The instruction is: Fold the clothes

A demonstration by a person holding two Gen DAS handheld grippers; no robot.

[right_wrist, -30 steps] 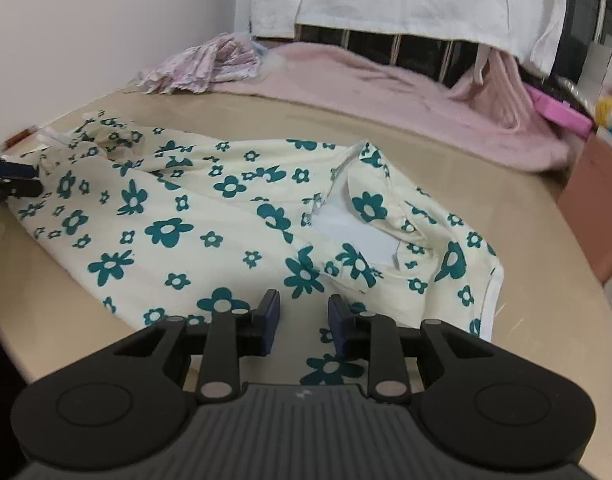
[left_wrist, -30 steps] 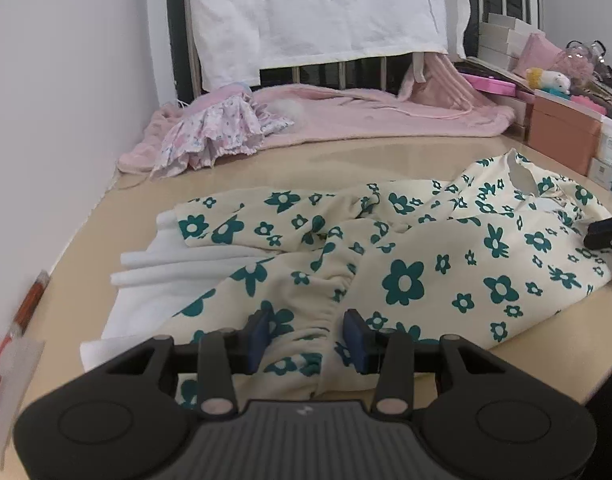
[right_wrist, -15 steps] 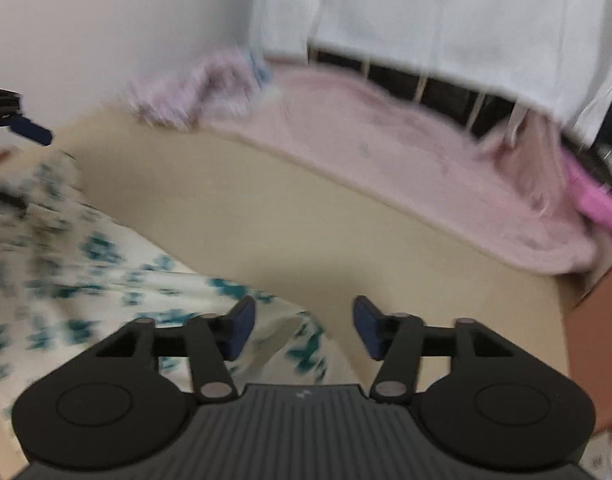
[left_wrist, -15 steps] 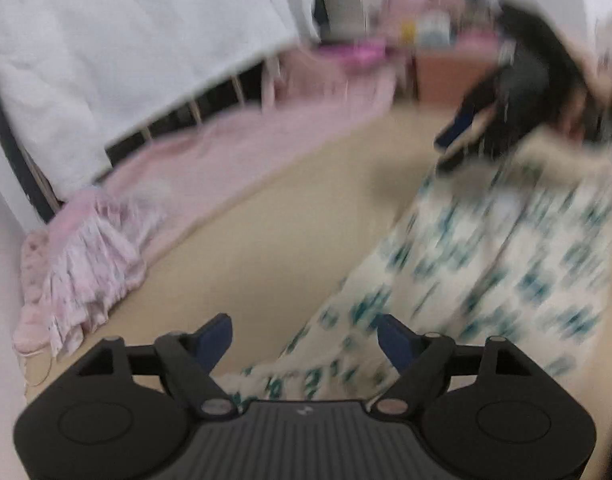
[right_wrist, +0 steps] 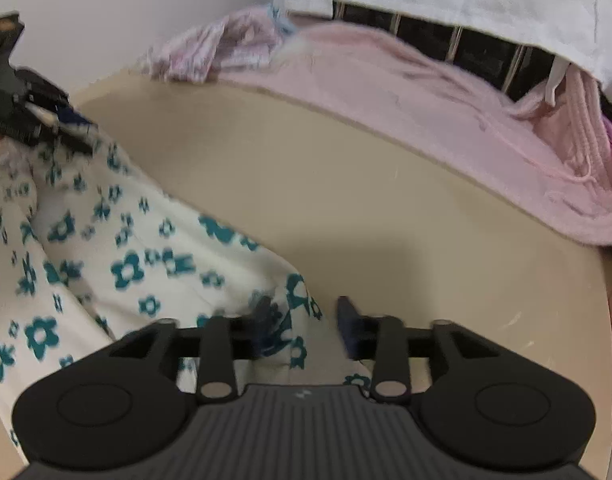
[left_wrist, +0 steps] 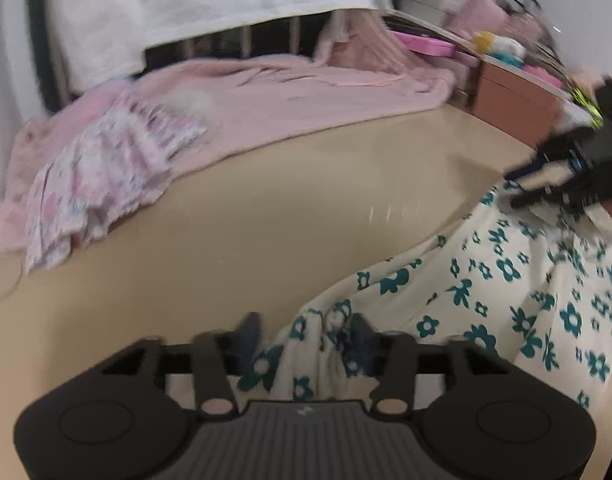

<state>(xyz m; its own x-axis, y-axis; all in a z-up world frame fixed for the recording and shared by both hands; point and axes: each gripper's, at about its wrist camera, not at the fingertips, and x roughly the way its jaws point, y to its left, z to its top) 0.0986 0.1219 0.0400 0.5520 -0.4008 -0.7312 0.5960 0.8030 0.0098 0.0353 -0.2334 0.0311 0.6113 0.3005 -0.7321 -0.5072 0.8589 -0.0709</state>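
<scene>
Stretched between two holds along the near edge, likely to draw it flat for a fold: soft cream garment with teal flower print (left_wrist: pixel 486 300), rumpled and creased on the smooth beige surface (left_wrist: pixel 265 220), well apart from the fluffy pink blanket (left_wrist: pixel 306 92) at the back. Left gripper (left_wrist: pixel 306 340) half wide, just been closing, bunched hem between the jaws, no firm pinch visible. Right gripper (right_wrist: pixel 303 318) half wide, just been opening, cloth against one finger only.

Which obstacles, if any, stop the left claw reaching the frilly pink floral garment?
Probably none: bare tabletop lies between the left claw and the frilly pink floral garment. But the flowered dress sits between its jaws.
</scene>
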